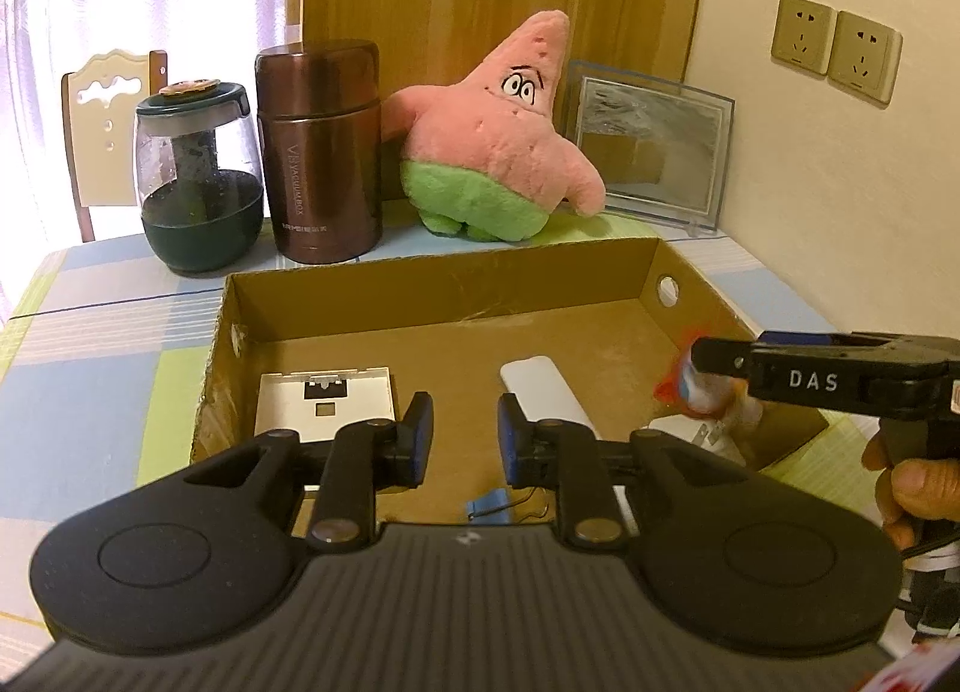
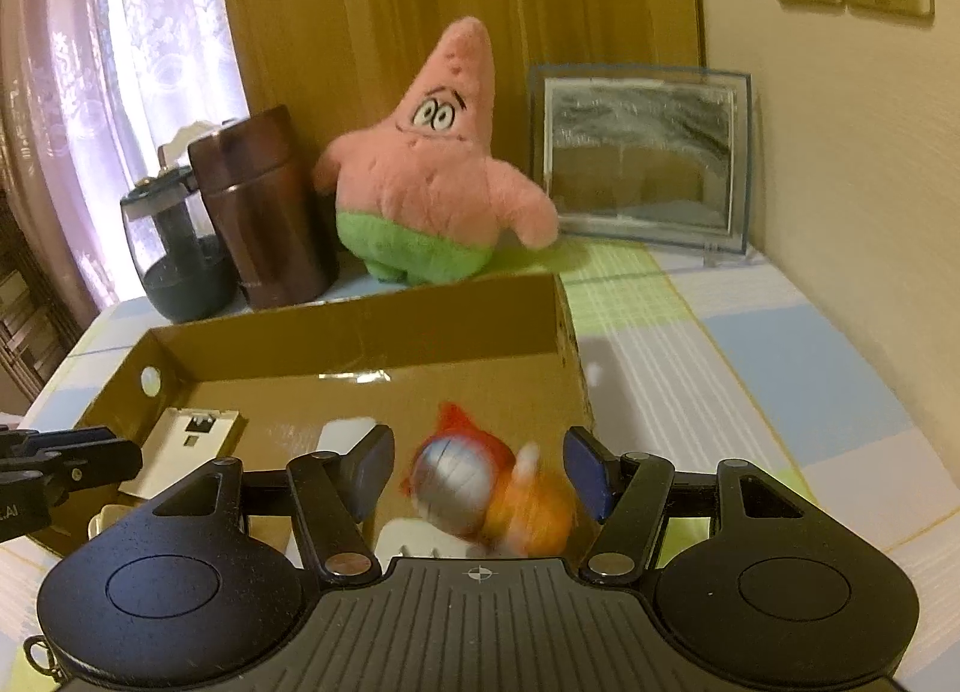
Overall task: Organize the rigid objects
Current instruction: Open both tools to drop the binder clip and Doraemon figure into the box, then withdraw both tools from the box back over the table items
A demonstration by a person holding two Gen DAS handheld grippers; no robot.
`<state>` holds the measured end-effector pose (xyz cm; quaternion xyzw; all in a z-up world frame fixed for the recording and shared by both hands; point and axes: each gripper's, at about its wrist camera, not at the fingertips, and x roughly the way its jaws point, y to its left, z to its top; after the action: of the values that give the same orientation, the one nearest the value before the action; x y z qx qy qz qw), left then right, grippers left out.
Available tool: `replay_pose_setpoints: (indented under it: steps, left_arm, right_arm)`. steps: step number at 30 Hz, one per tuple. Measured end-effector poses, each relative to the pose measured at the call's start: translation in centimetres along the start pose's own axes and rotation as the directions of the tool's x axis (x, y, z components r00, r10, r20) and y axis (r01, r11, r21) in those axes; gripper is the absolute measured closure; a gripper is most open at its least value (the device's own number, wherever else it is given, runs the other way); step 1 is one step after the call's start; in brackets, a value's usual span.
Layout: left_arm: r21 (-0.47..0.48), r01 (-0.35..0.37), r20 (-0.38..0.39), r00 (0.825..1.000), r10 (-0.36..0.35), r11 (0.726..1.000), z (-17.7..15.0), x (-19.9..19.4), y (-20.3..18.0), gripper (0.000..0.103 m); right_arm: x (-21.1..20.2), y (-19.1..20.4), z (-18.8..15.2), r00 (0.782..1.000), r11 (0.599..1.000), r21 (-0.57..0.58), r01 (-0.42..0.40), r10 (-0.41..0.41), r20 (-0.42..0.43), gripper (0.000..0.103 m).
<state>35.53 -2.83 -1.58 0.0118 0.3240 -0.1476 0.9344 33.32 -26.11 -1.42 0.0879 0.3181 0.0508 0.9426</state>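
Gaping fingers (image 2: pixel 594 473), blurred glossy figurine (image 2: pixel 480 488), cardboard box (image 2: pixel 360 332)

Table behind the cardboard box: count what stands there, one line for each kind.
Glass jar: 1
Brown flask: 1
Pink plush star: 1
Picture frame: 1
Total: 4

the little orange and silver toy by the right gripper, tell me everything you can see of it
The toy figure is blurred: a rounded silver head with a toothy grin, a red crest on top, an orange body, a pale arm raised. It looks like hard plastic. It lies tilted between the open fingers of the right gripper, neither pad visibly touching it, over the cardboard box near its right wall.
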Motion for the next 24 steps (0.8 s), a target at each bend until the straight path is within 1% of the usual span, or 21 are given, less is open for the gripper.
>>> replay_pose_setpoints:
  steps: [1, 4, 18, 24]
  left_arm:
    - [0.001, -0.002, 0.0, 1.0, 0.002, 1.0, 0.0, 0.0, 0.0, 0.082]
    - [0.001, -0.002, 0.002, 1.0, 0.002, 1.0, 0.0, -0.1, -0.1, 0.08]
    - [0.023, -0.001, -0.008, 1.0, 0.002, 1.0, -0.1, 0.0, -0.6, 0.079]
    - [0.022, -0.001, -0.005, 1.0, 0.001, 1.0, -0.2, -0.2, -0.8, 0.079]
  right_arm:
    - [-0.2, 0.0, 0.1, 1.0, 1.0, 0.007, 0.0, 0.0, 0.008, 0.037]
    - [-0.6, -0.2, 0.3, 1.0, 1.0, 0.024, 0.003, -0.004, 0.03, 0.031]
    - [-0.9, -0.2, 0.3, 0.999, 1.0, 0.021, 0.012, -0.012, 0.032, 0.03]
    - [-1.6, -0.1, 0.4, 0.999, 1.0, 0.02, 0.012, -0.013, 0.047, 0.03]
